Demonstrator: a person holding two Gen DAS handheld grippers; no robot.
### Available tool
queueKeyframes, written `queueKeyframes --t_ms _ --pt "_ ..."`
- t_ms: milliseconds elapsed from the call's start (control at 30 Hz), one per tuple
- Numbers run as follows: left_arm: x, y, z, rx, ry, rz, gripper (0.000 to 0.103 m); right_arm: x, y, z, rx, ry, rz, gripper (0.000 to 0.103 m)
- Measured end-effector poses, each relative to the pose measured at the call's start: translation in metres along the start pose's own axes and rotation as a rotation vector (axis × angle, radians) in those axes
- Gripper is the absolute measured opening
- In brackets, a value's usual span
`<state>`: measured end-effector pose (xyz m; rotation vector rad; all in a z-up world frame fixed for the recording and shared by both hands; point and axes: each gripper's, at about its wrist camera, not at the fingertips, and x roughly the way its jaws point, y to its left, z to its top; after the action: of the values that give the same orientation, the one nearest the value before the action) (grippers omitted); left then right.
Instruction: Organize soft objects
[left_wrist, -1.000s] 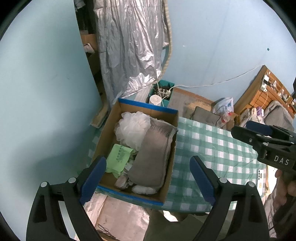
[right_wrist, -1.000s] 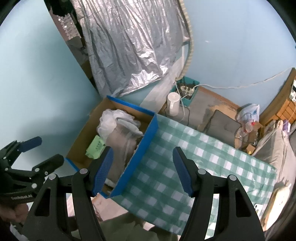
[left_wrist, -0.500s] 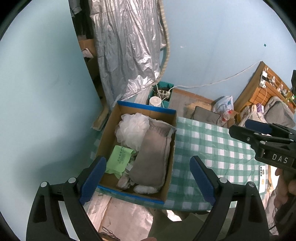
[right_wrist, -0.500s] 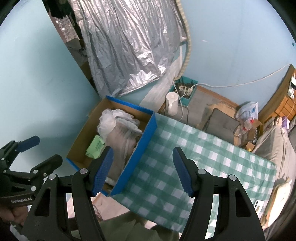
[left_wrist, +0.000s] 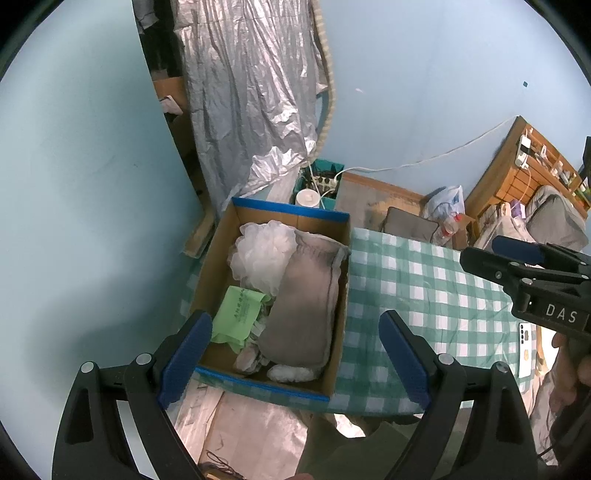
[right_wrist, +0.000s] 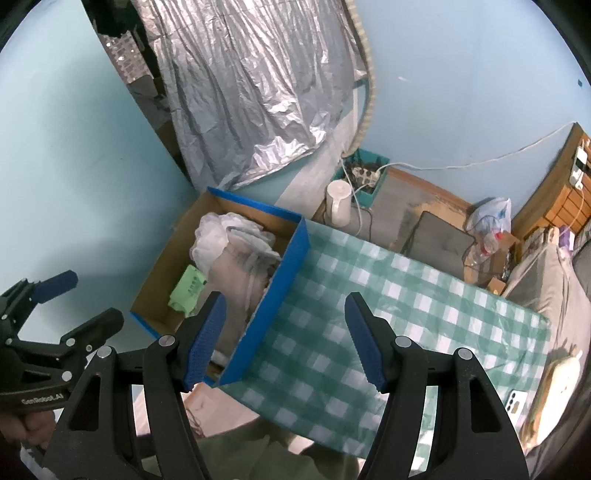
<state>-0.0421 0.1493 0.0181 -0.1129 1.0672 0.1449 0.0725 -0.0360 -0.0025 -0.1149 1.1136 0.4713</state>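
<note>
We hold the left gripper (left_wrist: 295, 354) at the bottom of the left wrist frame, its blue fingers (left_wrist: 186, 352) spread wide with nothing between them. The right gripper (right_wrist: 286, 341) sits at the bottom of its own frame, fingers likewise apart and empty. Below us a green-and-white checked cloth (left_wrist: 424, 295) covers the counter. At its left end stands a blue-rimmed cardboard box (left_wrist: 288, 212) holding the soft objects: a white mesh sponge (left_wrist: 260, 258) toward the upper part, a grey cloth bag (left_wrist: 303, 310) beside it, and a green packet (left_wrist: 240, 314) to the left. Pale blue walls (left_wrist: 424, 92) close the room; a crinkled silver sheet (right_wrist: 251, 92) hangs in the upper centre, and a wooden shelf (left_wrist: 517, 173) stands at the right edge.
</note>
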Motion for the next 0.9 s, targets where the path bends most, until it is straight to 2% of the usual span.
queueKeyframes --t_ms 900 --pt "0.0085 0.0042 -0.0064 0.016 0.01 0.025 0.093 -0.0011 -0.0004 -0.0045 0.005 -0.001 0.0 0.066"
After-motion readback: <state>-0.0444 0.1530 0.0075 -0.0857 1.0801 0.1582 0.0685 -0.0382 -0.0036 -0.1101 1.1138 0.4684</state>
